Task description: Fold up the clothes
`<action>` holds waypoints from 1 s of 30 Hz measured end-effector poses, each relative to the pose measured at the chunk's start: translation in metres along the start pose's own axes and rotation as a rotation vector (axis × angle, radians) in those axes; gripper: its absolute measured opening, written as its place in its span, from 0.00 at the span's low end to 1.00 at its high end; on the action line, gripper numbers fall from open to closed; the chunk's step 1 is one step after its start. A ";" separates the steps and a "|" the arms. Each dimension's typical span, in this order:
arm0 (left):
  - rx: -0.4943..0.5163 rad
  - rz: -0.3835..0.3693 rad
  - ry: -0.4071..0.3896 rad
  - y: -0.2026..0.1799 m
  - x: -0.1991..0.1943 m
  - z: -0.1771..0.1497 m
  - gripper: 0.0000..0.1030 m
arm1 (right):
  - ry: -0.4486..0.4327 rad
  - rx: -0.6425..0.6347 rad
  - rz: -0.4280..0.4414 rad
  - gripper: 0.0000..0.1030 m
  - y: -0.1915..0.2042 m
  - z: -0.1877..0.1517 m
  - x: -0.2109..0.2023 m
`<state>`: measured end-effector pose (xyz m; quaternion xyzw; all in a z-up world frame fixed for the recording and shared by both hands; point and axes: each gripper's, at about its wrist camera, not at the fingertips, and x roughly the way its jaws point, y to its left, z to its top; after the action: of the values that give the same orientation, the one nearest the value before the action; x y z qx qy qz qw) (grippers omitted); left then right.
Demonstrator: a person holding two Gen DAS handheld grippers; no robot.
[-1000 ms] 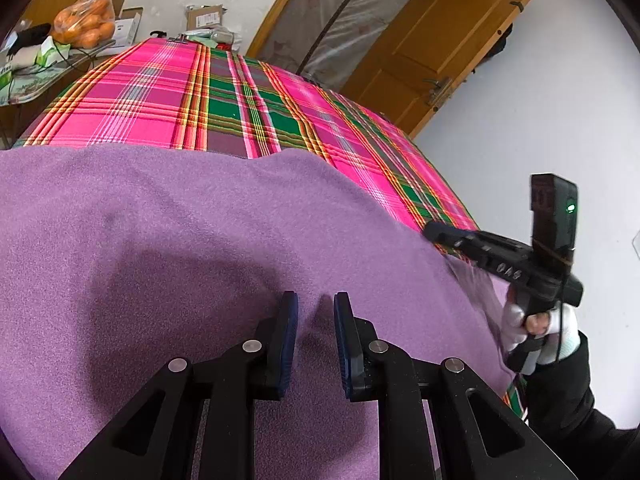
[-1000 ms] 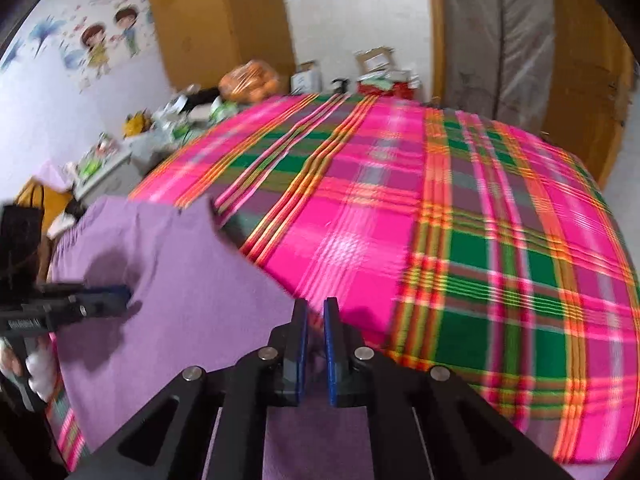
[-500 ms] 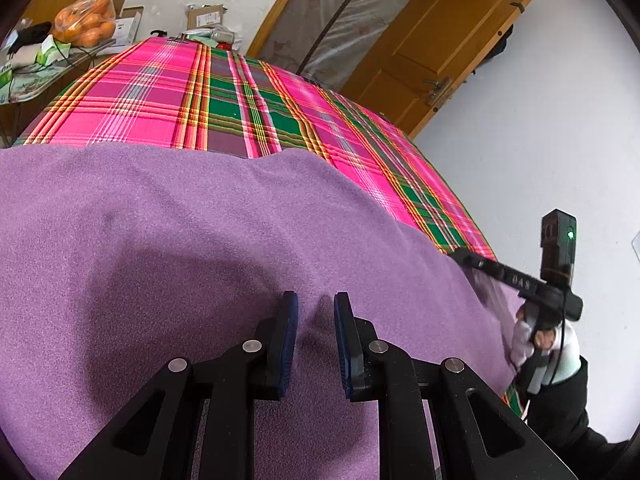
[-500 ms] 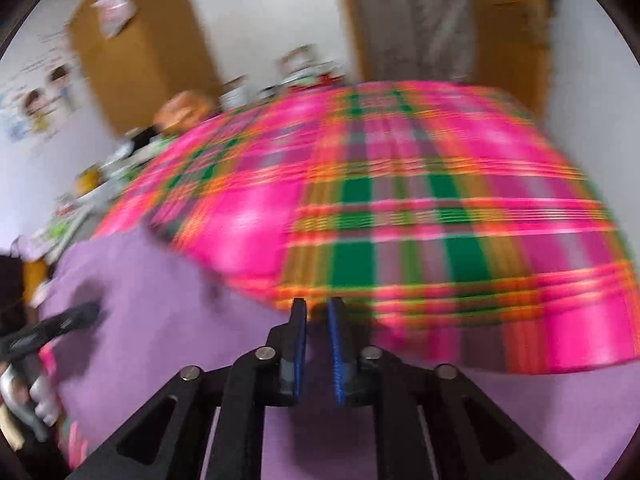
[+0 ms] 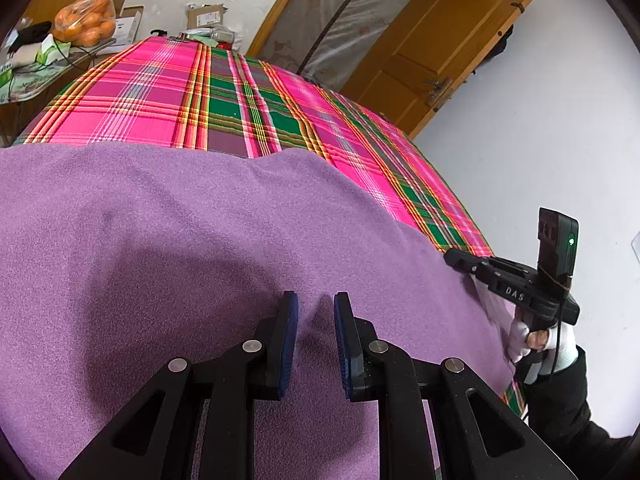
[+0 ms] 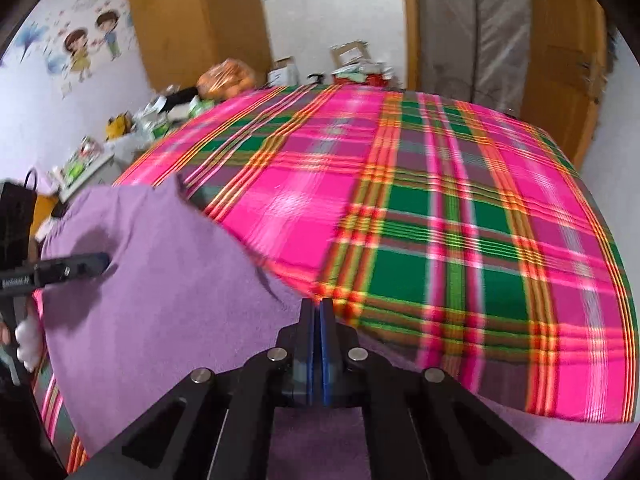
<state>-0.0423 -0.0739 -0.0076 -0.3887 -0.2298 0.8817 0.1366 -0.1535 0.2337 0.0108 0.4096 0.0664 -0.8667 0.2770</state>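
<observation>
A purple fleece garment [image 5: 192, 248] lies spread on a pink and green plaid bedcover [image 5: 224, 92]. My left gripper [image 5: 316, 316] hovers just over the cloth with its jaws a little apart and nothing between them. My right gripper [image 6: 319, 316] is shut at the garment's [image 6: 160, 288] right edge; whether cloth is pinched between the pads is hidden. The right gripper also shows in the left wrist view [image 5: 452, 256], at the garment's right side. The left gripper shows in the right wrist view [image 6: 102, 258], over the cloth at the far left.
The bedcover [image 6: 440, 208] stretches far beyond the garment. A cluttered side table with a bag of oranges [image 5: 84, 20] stands at the far left. A wooden door [image 5: 436, 48] and a plastic-wrapped mattress [image 5: 332, 20] stand behind the bed. A white wall is at the right.
My right gripper has closed from a narrow gap to fully shut and has swung along the garment's right edge. The left gripper has stayed still.
</observation>
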 end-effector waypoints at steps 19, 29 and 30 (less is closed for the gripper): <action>-0.003 -0.002 0.000 0.001 0.001 0.000 0.18 | -0.267 0.919 -0.054 0.00 -0.233 -0.118 -0.107; 0.000 -0.007 0.004 0.000 0.003 0.001 0.18 | -0.327 0.892 0.006 0.14 -0.196 -0.133 -0.134; 0.000 -0.007 0.004 0.000 0.003 0.001 0.18 | -0.310 0.904 -0.019 0.14 -0.200 -0.135 -0.131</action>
<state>-0.0449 -0.0730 -0.0087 -0.3899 -0.2311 0.8803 0.1402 -0.1030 0.5031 -0.0023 0.3545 -0.3556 -0.8620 0.0696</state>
